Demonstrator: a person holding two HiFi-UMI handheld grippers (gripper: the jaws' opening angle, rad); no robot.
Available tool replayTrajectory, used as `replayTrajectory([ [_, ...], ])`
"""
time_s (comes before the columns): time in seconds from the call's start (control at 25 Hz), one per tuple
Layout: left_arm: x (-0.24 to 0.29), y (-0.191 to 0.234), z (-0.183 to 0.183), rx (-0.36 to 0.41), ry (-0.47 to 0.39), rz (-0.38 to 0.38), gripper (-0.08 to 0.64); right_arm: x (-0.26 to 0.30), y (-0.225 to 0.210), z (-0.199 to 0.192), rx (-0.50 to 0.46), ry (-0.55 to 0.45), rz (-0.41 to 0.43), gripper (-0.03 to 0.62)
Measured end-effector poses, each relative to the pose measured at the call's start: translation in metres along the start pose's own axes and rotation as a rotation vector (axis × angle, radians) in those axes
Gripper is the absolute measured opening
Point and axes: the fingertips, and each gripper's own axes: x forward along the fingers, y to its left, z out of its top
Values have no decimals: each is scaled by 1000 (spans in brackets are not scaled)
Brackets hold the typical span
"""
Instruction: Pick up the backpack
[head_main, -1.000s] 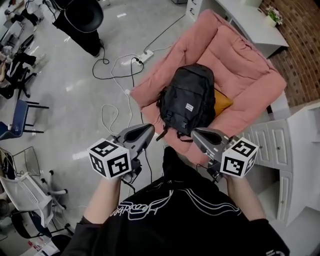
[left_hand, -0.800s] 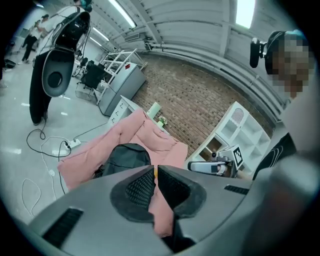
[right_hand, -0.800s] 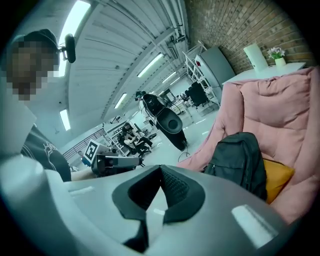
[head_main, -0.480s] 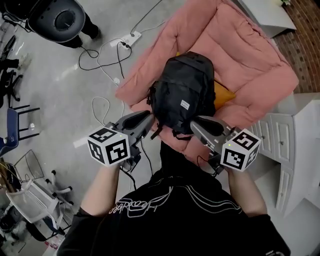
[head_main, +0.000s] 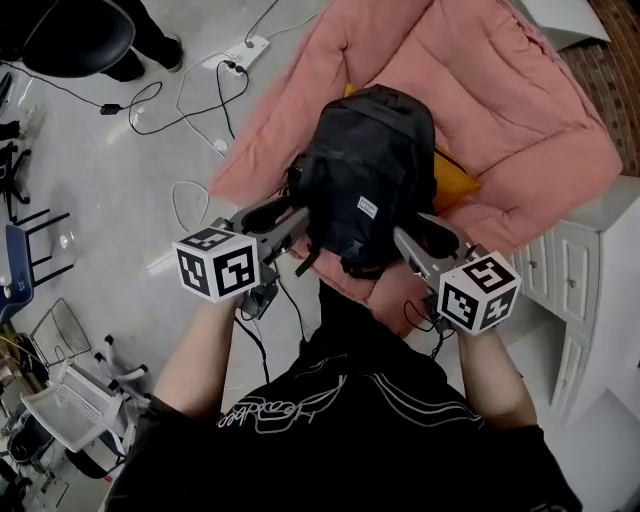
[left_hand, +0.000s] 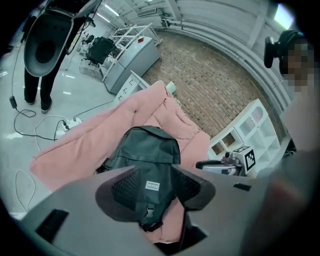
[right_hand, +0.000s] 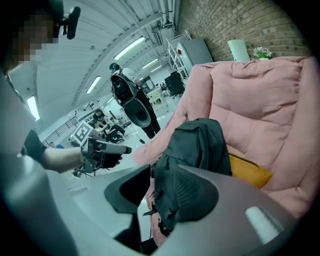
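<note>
A black backpack (head_main: 370, 170) lies on the seat of a pink padded armchair (head_main: 520, 120), its lower end towards me. My left gripper (head_main: 288, 218) is at the pack's lower left corner and my right gripper (head_main: 428, 236) at its lower right. Both have their jaws opening, and no pad presses on anything. In the left gripper view the backpack (left_hand: 145, 152) shows just beyond the left gripper (left_hand: 156, 187), and the right gripper (left_hand: 225, 165) is off to the side. In the right gripper view the pack's side (right_hand: 197, 142) fills the gap of the right gripper (right_hand: 161, 195).
An orange cushion (head_main: 456, 186) is wedged between the backpack and the armchair. White cabinets (head_main: 565, 290) stand to the right. A power strip and cables (head_main: 240, 50) trail over the floor at the left, beside a person in black (head_main: 110, 45) and chairs (head_main: 70, 400).
Both grippers have gone forward and down from in front of my chest to the backpack's lower corners. Their jaws, shut a second ago, now stand apart.
</note>
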Motion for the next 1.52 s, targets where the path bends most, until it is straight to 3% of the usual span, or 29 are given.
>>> replayTrajectory([
  [0.24, 29, 37, -2, 27, 53, 52, 199, 20, -44, -17, -18, 36, -145, 198],
  [0.6, 58, 72, -14, 36, 106, 103, 224, 46, -92, -29, -67, 47, -346, 241],
  [1.0, 75, 98, -8, 5, 106, 135, 225, 79, -92, -52, -44, 131, -312, 241],
  [1.2, 90, 104, -5, 28, 119, 143, 225, 86, -99, -58, -75, 139, -309, 228],
  [1.52, 111, 117, -4, 95, 188, 149, 225, 89, -108, -60, -37, 127, -285, 190],
])
